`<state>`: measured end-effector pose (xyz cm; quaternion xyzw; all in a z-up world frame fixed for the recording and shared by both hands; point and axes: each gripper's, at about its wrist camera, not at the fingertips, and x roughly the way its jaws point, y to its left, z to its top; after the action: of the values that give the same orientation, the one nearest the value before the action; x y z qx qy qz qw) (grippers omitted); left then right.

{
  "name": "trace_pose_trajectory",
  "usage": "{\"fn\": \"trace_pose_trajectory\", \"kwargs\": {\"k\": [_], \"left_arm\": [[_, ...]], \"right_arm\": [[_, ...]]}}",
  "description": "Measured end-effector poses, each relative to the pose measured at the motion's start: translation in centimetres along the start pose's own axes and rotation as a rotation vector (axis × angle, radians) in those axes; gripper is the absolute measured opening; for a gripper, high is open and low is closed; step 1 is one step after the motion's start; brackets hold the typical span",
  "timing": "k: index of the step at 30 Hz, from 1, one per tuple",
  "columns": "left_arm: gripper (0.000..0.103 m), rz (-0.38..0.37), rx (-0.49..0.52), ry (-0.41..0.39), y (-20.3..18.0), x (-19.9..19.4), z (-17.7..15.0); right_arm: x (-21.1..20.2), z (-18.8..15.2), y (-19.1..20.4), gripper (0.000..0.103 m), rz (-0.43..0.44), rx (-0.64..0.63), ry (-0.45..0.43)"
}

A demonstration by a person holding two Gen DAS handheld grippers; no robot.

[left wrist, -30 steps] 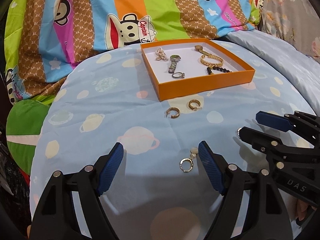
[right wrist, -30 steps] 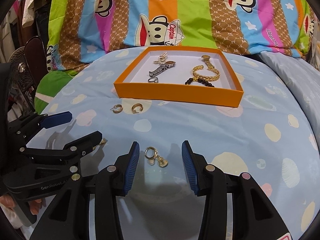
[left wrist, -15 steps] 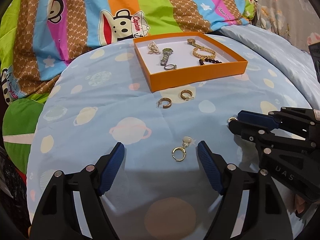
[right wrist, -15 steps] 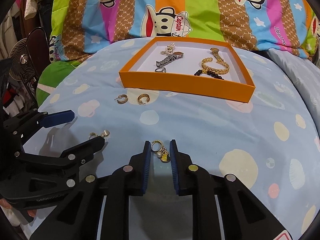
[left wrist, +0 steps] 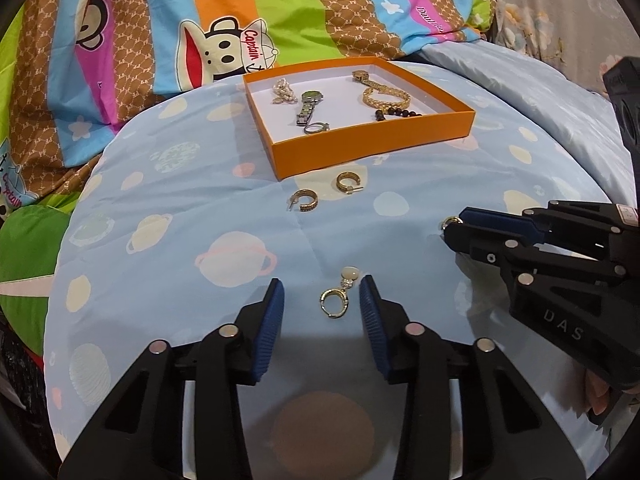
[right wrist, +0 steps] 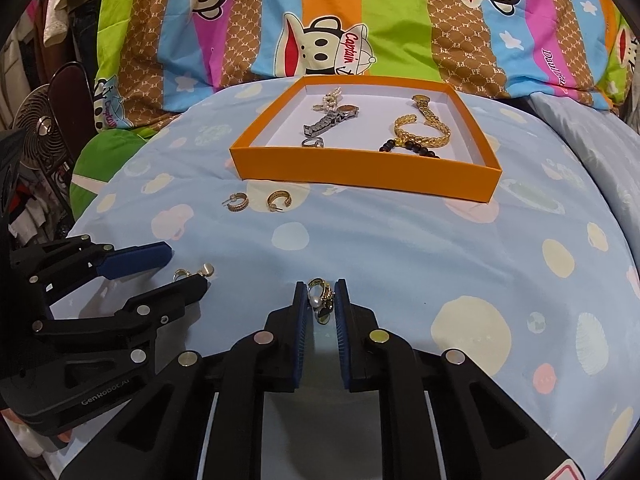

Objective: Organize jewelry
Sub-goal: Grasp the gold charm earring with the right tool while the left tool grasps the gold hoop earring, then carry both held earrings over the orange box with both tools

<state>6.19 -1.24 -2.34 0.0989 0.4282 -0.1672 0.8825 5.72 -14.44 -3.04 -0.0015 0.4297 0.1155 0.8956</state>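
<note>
A gold hoop earring with a pale stone [left wrist: 335,303] lies on the blue spotted bedcover between the pads of my left gripper [left wrist: 320,286]. Those jaws are closing and the pads stand clear of it on both sides. My right gripper [right wrist: 320,286] is closing, its pads pressing on a gold earring with a pearl [right wrist: 318,298]. Two gold hoop earrings [left wrist: 306,200] [left wrist: 348,182] lie loose in front of the orange box [left wrist: 360,140]. The box holds a silver watch [left wrist: 308,110], a ring [left wrist: 316,128], a gold bracelet [left wrist: 386,98], black beads and a pearl piece.
A striped cartoon-monkey blanket [left wrist: 224,20] is piled behind the box. A green cushion [right wrist: 108,156] and a small fan [right wrist: 40,136] stand off the bed's left side. The bedcover [right wrist: 400,248] curves down at its edges. A person's fingers show under each gripper.
My left jaws have narrowed around the pale-stone earring. The right jaws have come together onto the pearl earring. Both hands have barely shifted.
</note>
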Motion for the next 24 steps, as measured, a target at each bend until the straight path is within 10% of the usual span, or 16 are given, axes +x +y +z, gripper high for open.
{"fn": "trace_pose_trajectory", "kwargs": {"k": [6,24], "left_arm": [[0.013,-0.023,0.018,-0.006,-0.4,-0.1,0.0],[0.013,-0.099,-0.075,-0.071,1.3,-2.1,1.2]], "right_arm": [[-0.1,0.1,-0.1,0.013,0.003,0.007,-0.005],[-2.4,0.5,-2.0,0.013,-0.038,0.070,-0.105]]}}
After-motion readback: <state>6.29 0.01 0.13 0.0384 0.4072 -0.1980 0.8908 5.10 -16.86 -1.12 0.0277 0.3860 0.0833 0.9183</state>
